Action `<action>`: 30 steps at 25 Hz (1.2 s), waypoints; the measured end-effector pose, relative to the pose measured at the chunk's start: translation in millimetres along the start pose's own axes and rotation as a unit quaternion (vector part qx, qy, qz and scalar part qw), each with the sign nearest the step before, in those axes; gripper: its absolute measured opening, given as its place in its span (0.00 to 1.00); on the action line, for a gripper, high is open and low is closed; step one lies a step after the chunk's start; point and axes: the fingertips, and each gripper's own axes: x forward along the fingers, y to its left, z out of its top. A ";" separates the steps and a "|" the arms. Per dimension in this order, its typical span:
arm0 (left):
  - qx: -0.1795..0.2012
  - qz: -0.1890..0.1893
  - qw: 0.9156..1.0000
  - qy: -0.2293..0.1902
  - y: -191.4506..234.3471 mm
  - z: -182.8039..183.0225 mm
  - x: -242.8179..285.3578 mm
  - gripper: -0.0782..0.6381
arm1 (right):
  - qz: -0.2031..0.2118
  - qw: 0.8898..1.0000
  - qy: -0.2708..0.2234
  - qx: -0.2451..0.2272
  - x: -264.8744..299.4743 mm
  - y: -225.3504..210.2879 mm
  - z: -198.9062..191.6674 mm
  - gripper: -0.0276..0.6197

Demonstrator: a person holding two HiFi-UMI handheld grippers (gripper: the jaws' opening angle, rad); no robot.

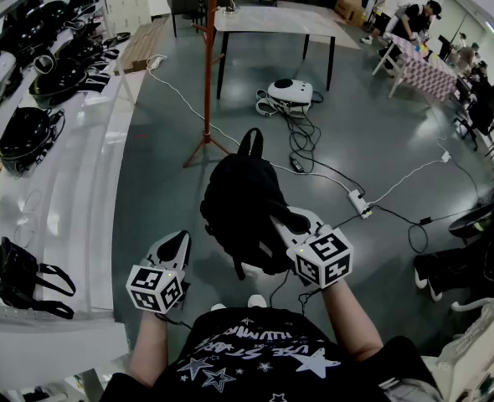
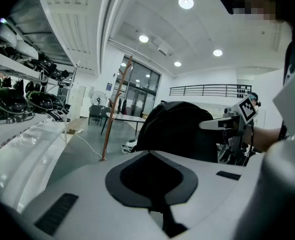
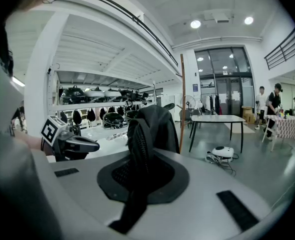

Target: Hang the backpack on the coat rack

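Observation:
A black backpack (image 1: 243,208) hangs in the air in front of me, over the grey floor. My right gripper (image 1: 287,224) is shut on one of its straps (image 3: 137,149), which runs down between the jaws in the right gripper view. To the left of the bag, my left gripper (image 1: 180,239) is shut with nothing in it; the backpack (image 2: 180,129) fills its view ahead. The orange coat rack (image 1: 208,65) stands further ahead on its splayed feet, its pole (image 3: 182,104) behind the bag.
White shelves with black helmets (image 1: 29,132) and a black bag (image 1: 17,279) run along the left. A table (image 1: 272,22) stands beyond the rack. A white device (image 1: 290,91), cables and a power strip (image 1: 358,203) lie on the floor. People (image 1: 414,19) are at the back right.

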 end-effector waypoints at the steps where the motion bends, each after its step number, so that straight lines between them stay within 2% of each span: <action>1: 0.002 -0.001 1.000 -0.001 -2.8 1.3 1.7 0.14 | 0.000 1.000 0.000 0.001 -1.0 -1.7 -1.3 0.07; 7: 0.012 -0.005 1.000 0.000 -21.7 2.6 11.8 0.14 | 0.006 1.000 0.002 0.005 -10.1 -10.2 -10.6 0.07; 12: 0.014 0.003 1.000 0.021 -39.4 -7.9 23.1 0.14 | 0.015 1.000 0.006 0.011 -27.9 -22.6 -20.3 0.07; 16: 0.004 -0.012 1.000 0.019 -60.8 -6.7 42.6 0.14 | 0.033 0.999 0.000 -0.013 -41.9 -38.2 -21.8 0.07; 19: 0.016 -0.018 0.999 0.024 -80.3 -6.3 56.8 0.14 | 0.043 0.999 -0.004 -0.025 -51.1 -49.6 -24.8 0.07; 25: 0.030 -0.020 0.998 0.047 -104.7 -14.3 72.7 0.14 | 0.033 0.999 0.009 -0.013 -58.0 -85.8 -39.3 0.07; 27: 0.034 -0.016 0.998 0.052 -102.6 -16.1 79.6 0.14 | 0.024 1.000 0.014 -0.009 -56.4 -100.9 -43.8 0.07; 30: 0.019 -0.007 0.998 0.051 -90.7 -15.3 93.4 0.14 | 0.012 1.000 0.020 0.000 -49.1 -121.6 -48.0 0.07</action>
